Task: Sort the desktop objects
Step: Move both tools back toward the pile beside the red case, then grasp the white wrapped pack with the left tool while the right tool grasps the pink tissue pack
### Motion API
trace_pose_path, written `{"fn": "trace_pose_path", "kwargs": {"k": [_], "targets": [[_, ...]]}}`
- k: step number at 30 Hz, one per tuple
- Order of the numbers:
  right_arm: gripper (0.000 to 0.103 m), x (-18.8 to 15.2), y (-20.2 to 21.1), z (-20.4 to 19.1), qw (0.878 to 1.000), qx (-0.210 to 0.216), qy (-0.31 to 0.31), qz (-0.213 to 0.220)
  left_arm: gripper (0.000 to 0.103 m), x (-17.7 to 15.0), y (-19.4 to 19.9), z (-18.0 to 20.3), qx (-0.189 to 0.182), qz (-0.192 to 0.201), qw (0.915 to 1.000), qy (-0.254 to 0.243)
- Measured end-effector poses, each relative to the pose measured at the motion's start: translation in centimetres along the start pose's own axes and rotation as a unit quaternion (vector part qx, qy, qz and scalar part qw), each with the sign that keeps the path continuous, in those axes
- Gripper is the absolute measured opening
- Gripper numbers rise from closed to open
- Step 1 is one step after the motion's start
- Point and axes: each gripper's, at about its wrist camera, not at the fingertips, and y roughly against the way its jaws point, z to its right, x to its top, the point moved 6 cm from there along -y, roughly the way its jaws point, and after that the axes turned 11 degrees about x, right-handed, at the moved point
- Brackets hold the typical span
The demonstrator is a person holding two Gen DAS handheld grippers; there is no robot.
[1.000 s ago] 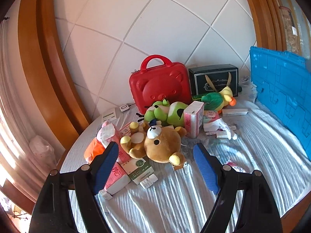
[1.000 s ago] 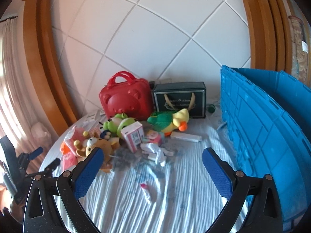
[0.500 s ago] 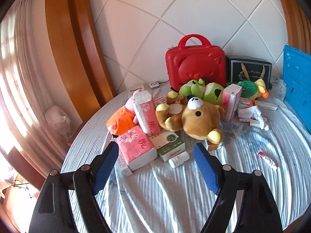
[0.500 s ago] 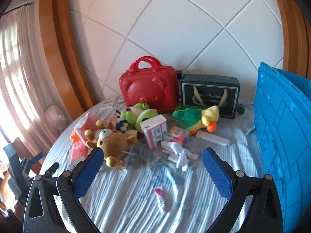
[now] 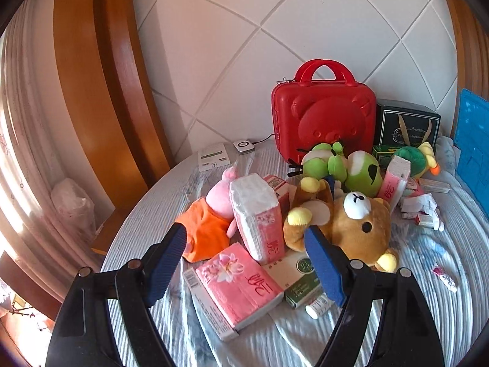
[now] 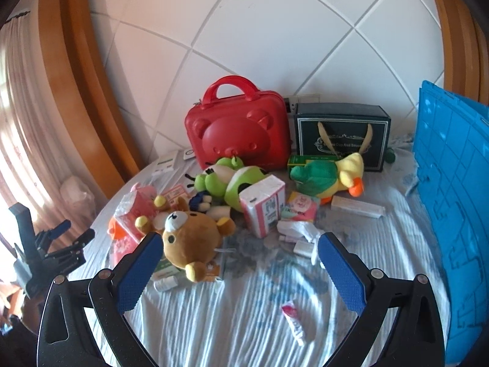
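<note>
Desktop objects: we're seeing them lying in a heap on the striped table cloth (image 6: 232, 321), mostly left of centre and toward the wall.
Left gripper (image 5: 244, 244): we're holding it wide open, gripping nothing, hovering over the near edge of the pile; flat pink tissue pack (image 5: 238, 284) is lying between the fingers, upright tissue pack (image 5: 259, 214) just beyond.
Right gripper (image 6: 238, 244): we're holding it wide open too, empty, above bare cloth in front of the pile.
Brown bear plush (image 5: 351, 223): lying on its side, touching the green-and-white box (image 5: 293, 278) and just beside the left gripper's right finger.
Pig plush (image 5: 211, 217): leaning against the upright pack.
Green frog plush (image 6: 229, 180): resting in front of the red bear case (image 6: 241, 128).
Duck plush (image 6: 330, 174): sitting in front of the dark gift box (image 6: 342, 134).
Blue crate (image 6: 452, 208): standing at the right edge.
Small tube (image 6: 293, 321): lying alone on the cloth, well apart from the pile.
</note>
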Motion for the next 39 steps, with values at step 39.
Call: {"fn": "trace_pose_path", "kwargs": {"k": [39], "targets": [[0.070, 0.5, -26.6, 10.3, 0.983, -0.093, -0.111, -0.113, 0.064, -1.6, -16.5, 2.8, -0.036, -0.102, 0.9920, 0.064]]}}
